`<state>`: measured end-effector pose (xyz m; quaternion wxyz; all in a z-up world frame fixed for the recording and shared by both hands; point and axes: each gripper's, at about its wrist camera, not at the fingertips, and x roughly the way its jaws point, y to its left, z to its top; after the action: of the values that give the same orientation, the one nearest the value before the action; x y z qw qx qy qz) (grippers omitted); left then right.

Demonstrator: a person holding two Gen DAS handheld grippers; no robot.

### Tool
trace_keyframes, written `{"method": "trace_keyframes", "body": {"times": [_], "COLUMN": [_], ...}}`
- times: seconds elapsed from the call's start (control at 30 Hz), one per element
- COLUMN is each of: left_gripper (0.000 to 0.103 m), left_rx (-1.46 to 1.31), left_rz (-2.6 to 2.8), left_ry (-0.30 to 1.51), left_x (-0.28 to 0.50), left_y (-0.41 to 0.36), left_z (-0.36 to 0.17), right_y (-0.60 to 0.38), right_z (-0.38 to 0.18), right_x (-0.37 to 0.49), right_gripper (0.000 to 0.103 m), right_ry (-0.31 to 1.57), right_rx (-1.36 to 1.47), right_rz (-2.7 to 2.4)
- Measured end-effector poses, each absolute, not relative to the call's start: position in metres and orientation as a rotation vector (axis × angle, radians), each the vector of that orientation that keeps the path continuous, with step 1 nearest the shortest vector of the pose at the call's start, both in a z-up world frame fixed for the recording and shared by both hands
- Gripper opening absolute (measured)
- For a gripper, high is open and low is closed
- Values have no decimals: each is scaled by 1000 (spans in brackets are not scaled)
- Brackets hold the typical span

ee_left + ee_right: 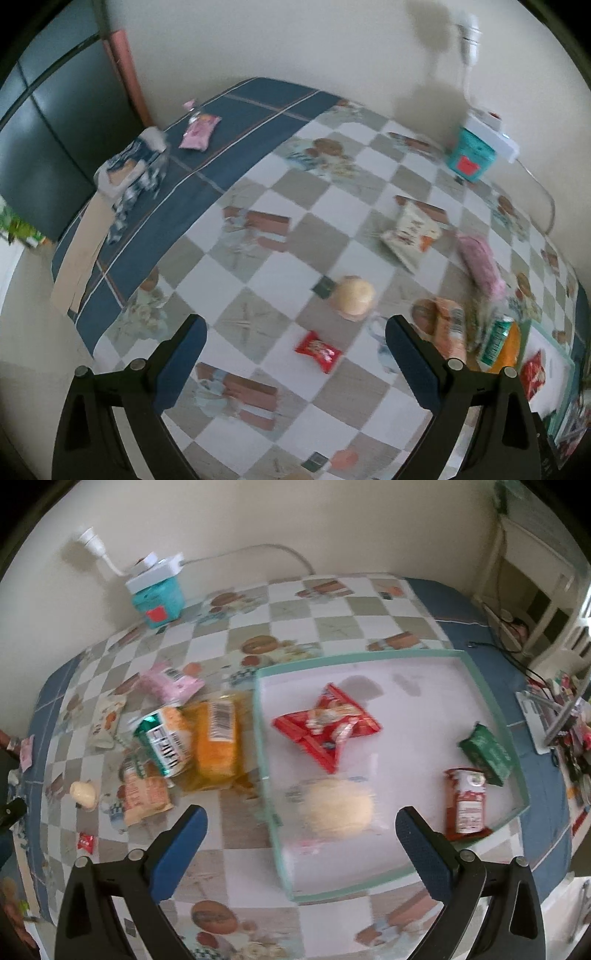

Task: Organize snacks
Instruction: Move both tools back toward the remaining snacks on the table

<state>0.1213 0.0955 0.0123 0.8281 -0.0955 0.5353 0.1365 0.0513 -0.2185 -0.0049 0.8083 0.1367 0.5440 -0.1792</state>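
My left gripper (295, 354) is open above the checked tablecloth, with a small red snack packet (317, 350) lying on the cloth between its fingers and a round wrapped bun (352, 297) just beyond. My right gripper (301, 836) is open over the near part of a shallow green-rimmed tray (369, 655). In the tray lie a round pale bun (338, 808), red packets (327, 725), a green packet (487, 751) and a red sachet (465, 801). Left of the tray lie an orange pack (216, 738), a green-white can-like pack (166, 746) and a pink packet (171, 683).
A teal box with a white power strip on top (159, 598) stands by the wall. A pink packet (199, 131) and a patterned bag (133, 166) lie on the blue cloth border at the far left. Clutter and cables (561, 709) sit right of the tray.
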Motion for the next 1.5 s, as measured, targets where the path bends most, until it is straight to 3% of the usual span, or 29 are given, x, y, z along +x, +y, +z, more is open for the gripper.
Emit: {"method": "trace_keyframes", "body": {"times": [0.43,1.17,1.23,1.3,1.43,1.5], "left_gripper": [97,97,93,80,69,57], "left_rx": [-287,-355,-360,-358,-361,-371], "left_rz": [310,217,203,193,179,174], "left_ry": [1205,1413,1426,1435,1446,1455], "left_x": [128,144,144,145,145,144], "left_y": [136,112,108,104,100,98], "left_z": [-15,-83,-87,-89,-90,-91], "right_y": [-157,-120,-120,-120,-117,-116], "right_z": [-21,-56,-58,-59,-58,-57], "right_x": [80,113,114,116,120,121], "right_gripper": [103,103,103,103,102,99], "right_ry": [1201,1237,1234,1224,1206,1199], "right_rx": [257,277,304,319,326,332], "right_rz": [-282,-167,-152,-142,-125,-117]}}
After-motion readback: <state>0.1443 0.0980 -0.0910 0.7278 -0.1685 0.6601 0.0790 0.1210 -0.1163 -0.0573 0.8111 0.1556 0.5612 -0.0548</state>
